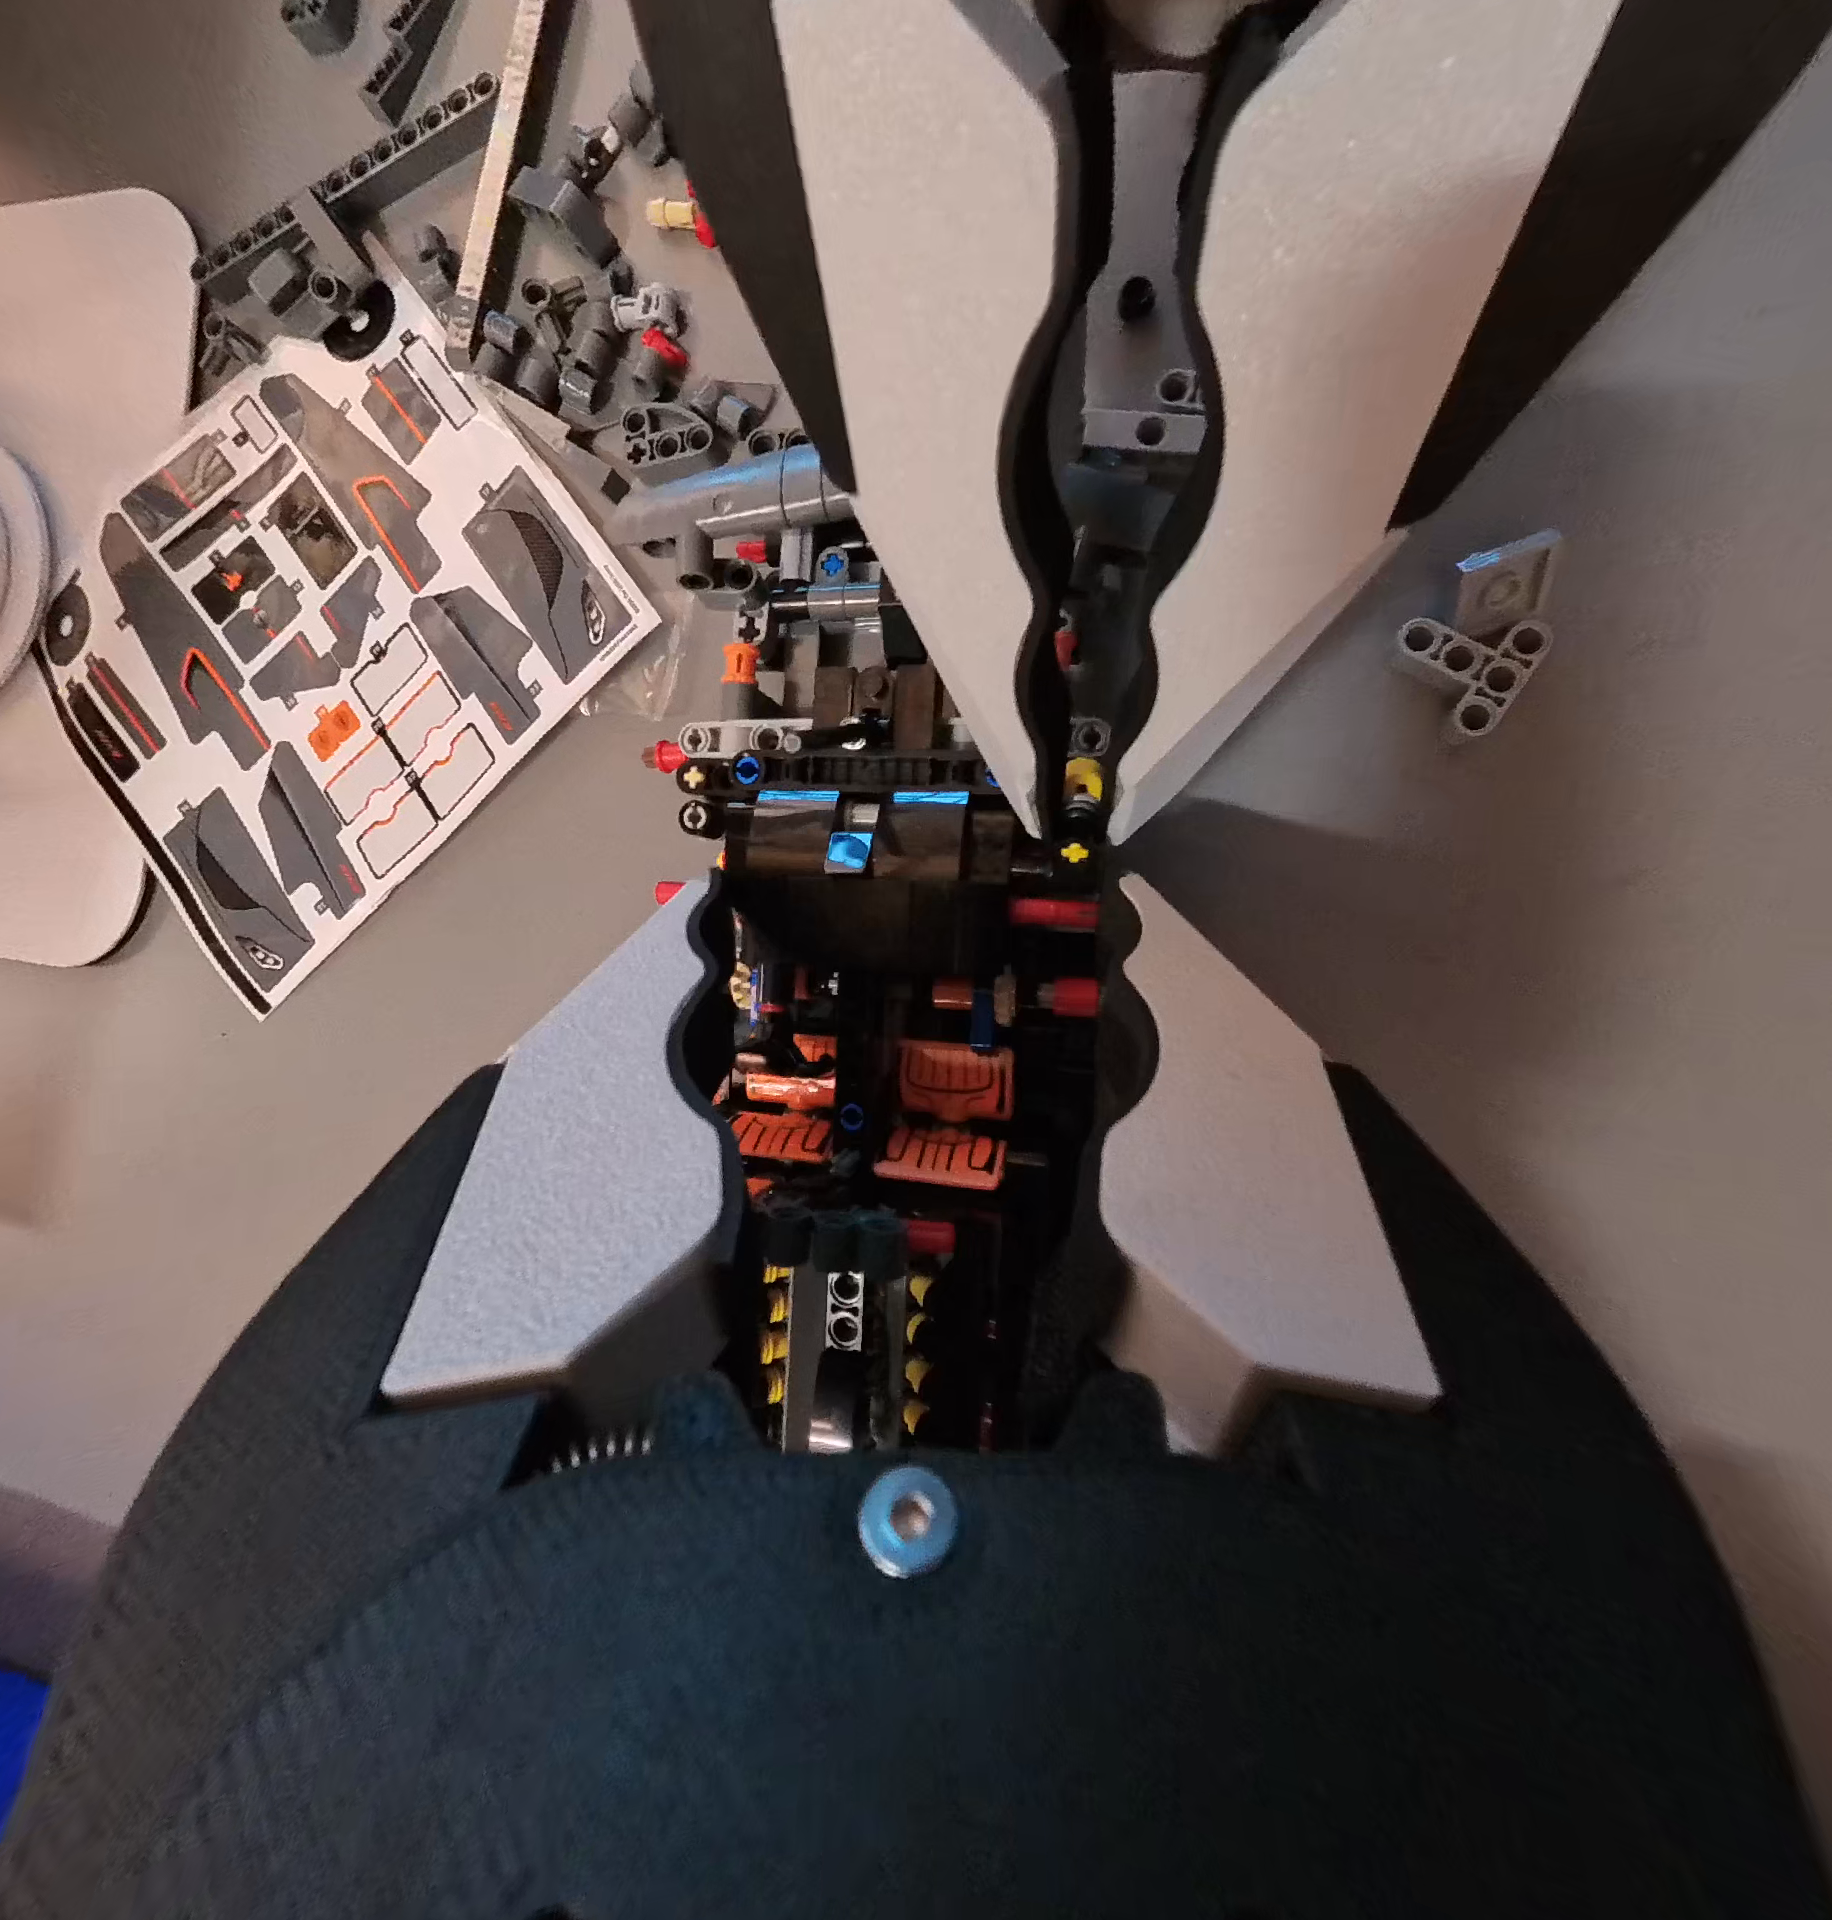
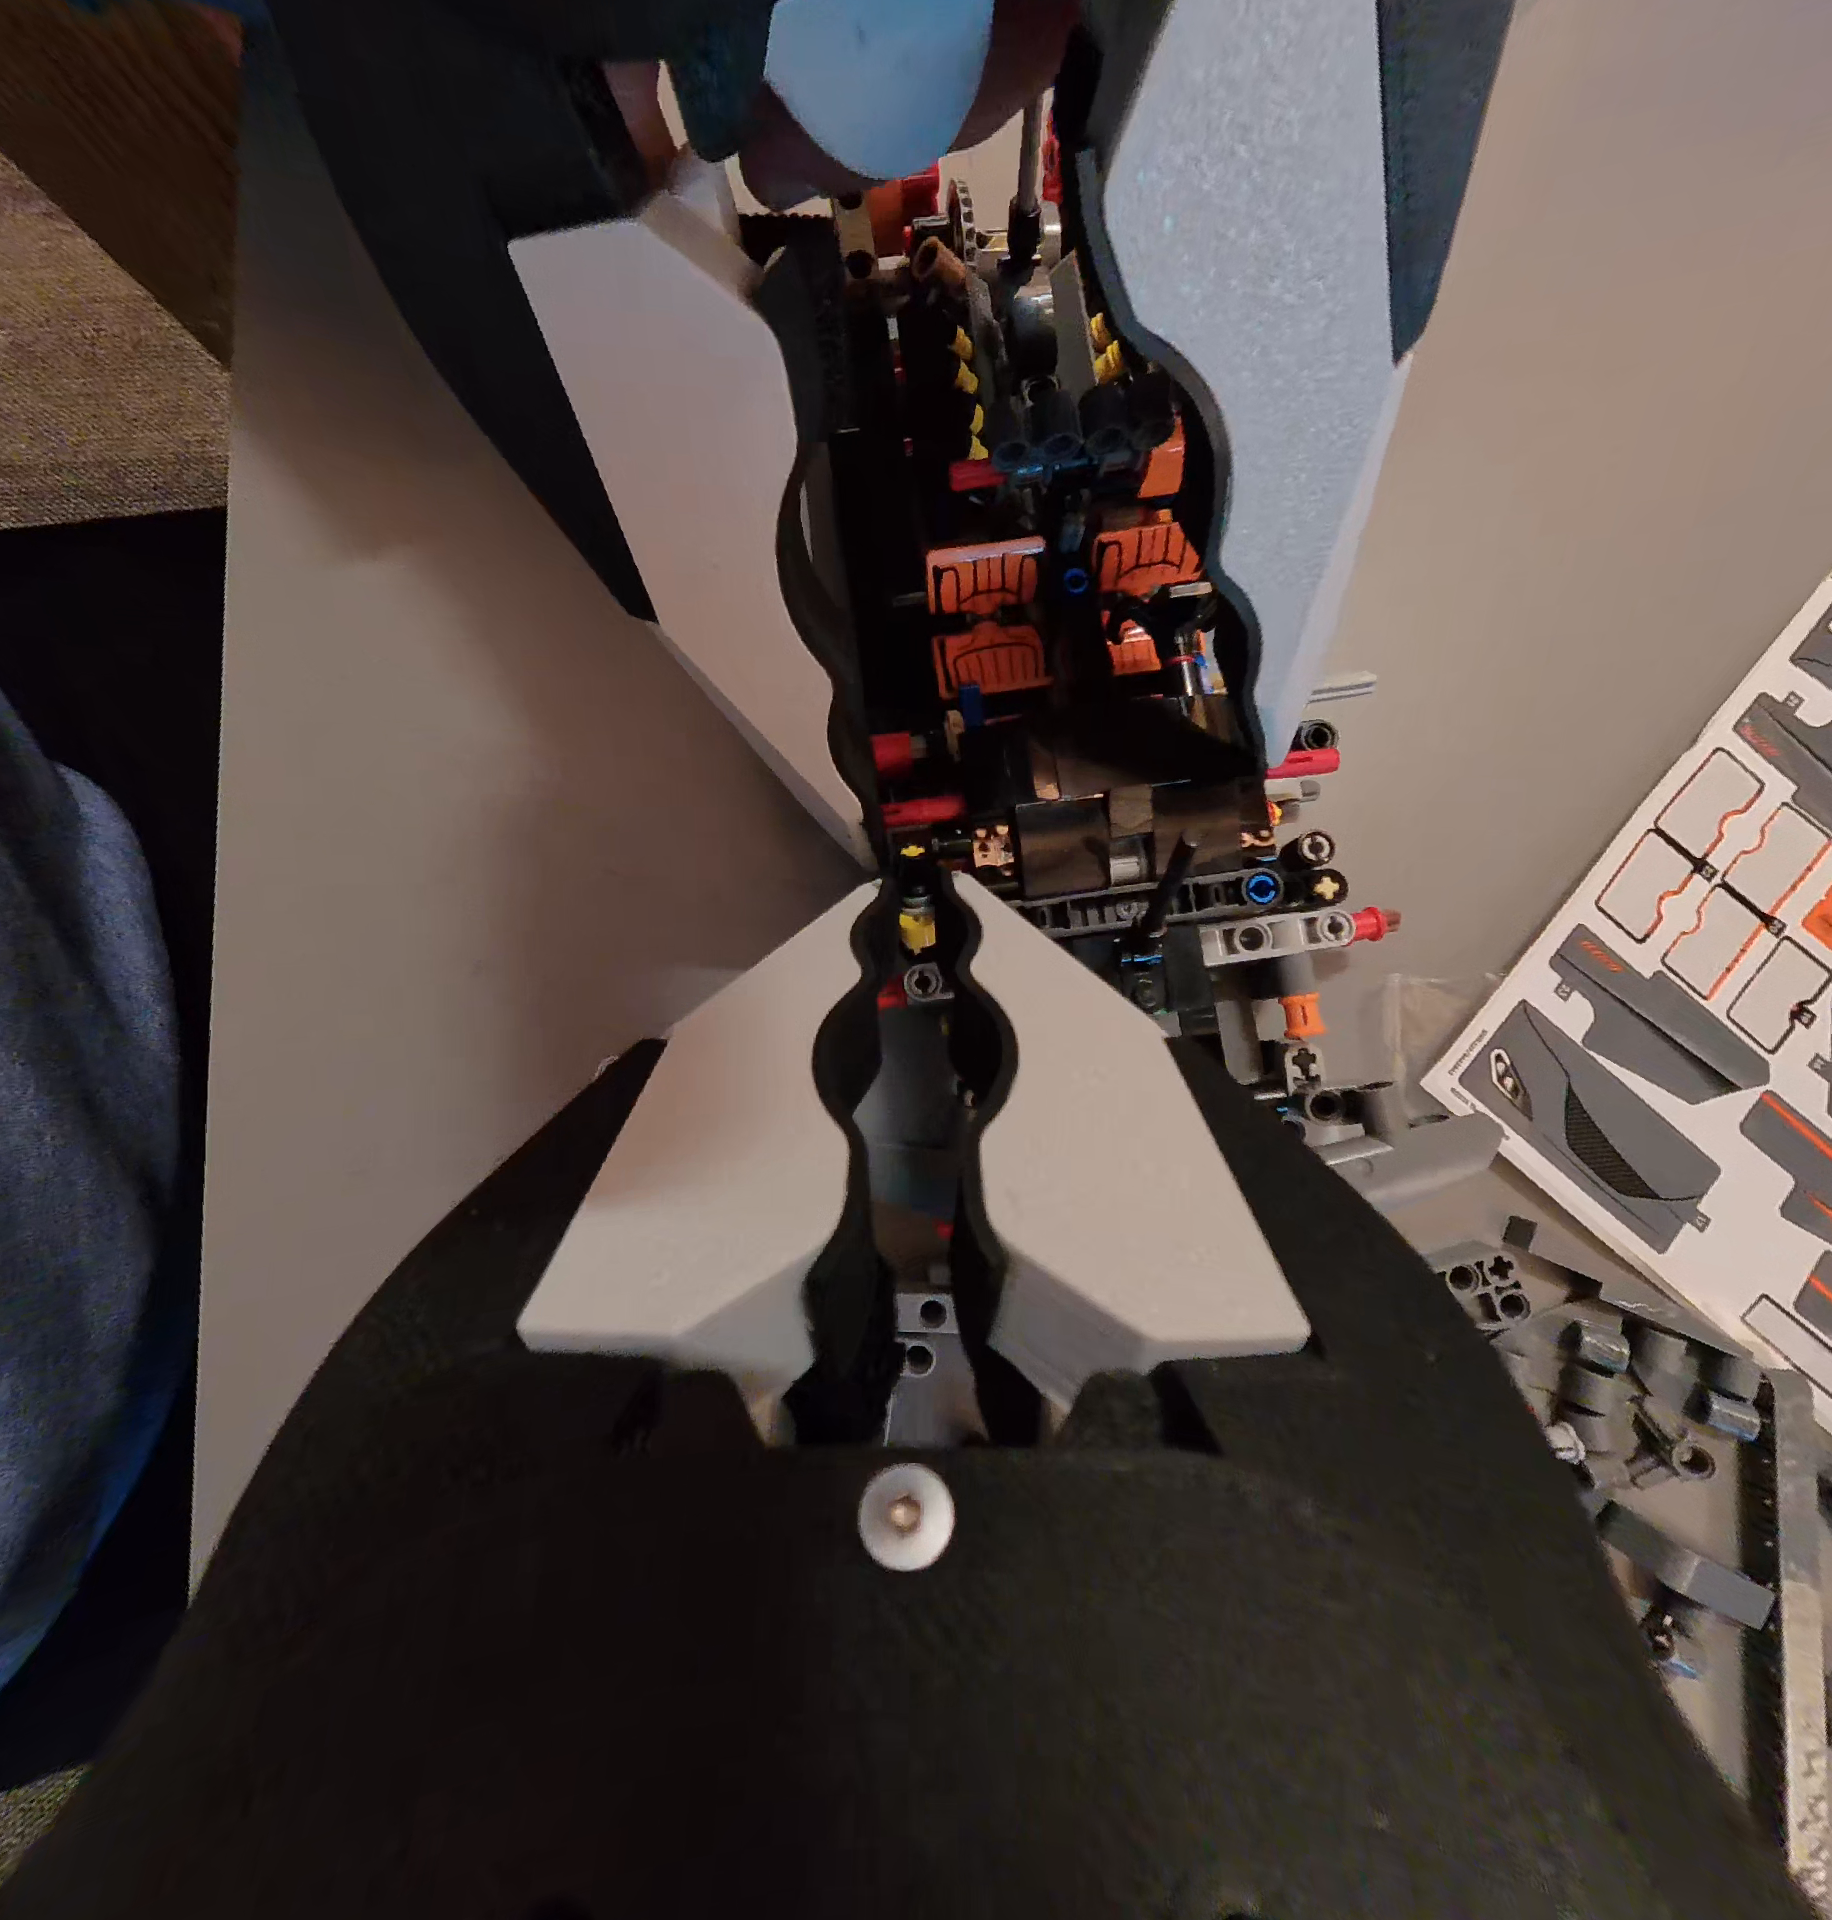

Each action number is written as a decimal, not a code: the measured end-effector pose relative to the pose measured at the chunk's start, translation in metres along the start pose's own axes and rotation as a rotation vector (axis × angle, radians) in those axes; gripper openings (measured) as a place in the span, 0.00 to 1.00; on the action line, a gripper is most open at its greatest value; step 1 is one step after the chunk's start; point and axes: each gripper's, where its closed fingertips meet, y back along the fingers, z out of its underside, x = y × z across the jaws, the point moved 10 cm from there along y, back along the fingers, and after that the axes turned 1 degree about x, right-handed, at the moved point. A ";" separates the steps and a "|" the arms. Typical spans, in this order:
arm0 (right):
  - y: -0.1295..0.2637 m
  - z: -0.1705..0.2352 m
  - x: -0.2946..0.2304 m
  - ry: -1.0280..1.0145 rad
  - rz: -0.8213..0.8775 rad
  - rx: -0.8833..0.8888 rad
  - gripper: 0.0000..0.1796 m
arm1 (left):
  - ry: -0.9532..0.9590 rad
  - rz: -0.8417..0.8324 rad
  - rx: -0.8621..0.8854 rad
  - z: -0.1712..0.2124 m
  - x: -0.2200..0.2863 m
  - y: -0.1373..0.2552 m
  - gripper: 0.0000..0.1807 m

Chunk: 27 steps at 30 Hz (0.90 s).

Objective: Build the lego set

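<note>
Left gripper [image 1: 907, 894] clamped across the lego model [image 1: 891, 1039], grey fingers [image 1: 579, 1174] pressing both flanks of the black chassis, orange seats and yellow pins visible in the gap. Right gripper [image 2: 917, 894] closed to a narrow slit around a grey beam assembly [image 2: 917, 1320] plus a yellow pin [image 2: 917, 928] at the tip, butted against the model's front corner; tips of the two tools nearly touching, entering from 12 o'clock in the left wrist view. Model [image 2: 1037, 623] lying lengthwise on the grey table [image 1: 1618, 1039], centre of both views, running 12 to 6 o'clock. Sticker sheet [image 1: 340, 665] flat on table at 9–10 o'clock in the left wrist view, at 3 o'clock [image 2: 1722, 1039] in the right wrist view, just beside the model's front end. Loose parts pile [image 1: 579, 312], dark grey beams and connectors with a few red and tan pins, at 11 o'clock in the left view, at 4–5 o'clock [image 2: 1639, 1455] in the right. Long perforated strip [image 1: 501, 177] lying through the pile. Pale rounded mat [image 1: 70, 582] at 9 o'clock, partly under the sticker sheet. Light grey angled liftarm [image 1: 1478, 670] alone at 2–3 o'clock, touching a small grey tile [image 1: 1509, 587]. Person's sleeve [image 2: 50, 1143] at 9 o'clock in the right view, off the table edge.
</note>
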 end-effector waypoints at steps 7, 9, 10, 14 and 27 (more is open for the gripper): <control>0.001 0.000 0.002 -0.002 0.004 -0.002 0.02 | -0.010 -0.020 0.016 -0.001 0.002 0.001 0.35; 0.001 0.001 0.002 0.004 0.007 0.000 0.02 | -0.007 -0.022 0.016 -0.001 0.002 0.001 0.35; 0.001 0.001 0.002 0.006 0.009 -0.002 0.02 | -0.005 -0.020 0.017 -0.001 0.002 0.001 0.35; 0.002 0.000 0.003 -0.021 -0.003 -0.005 0.02 | 0.000 -0.019 0.020 -0.001 0.002 0.001 0.35; 0.004 0.005 0.006 -0.037 -0.016 0.017 0.02 | 0.052 -0.017 0.031 -0.002 0.000 0.001 0.36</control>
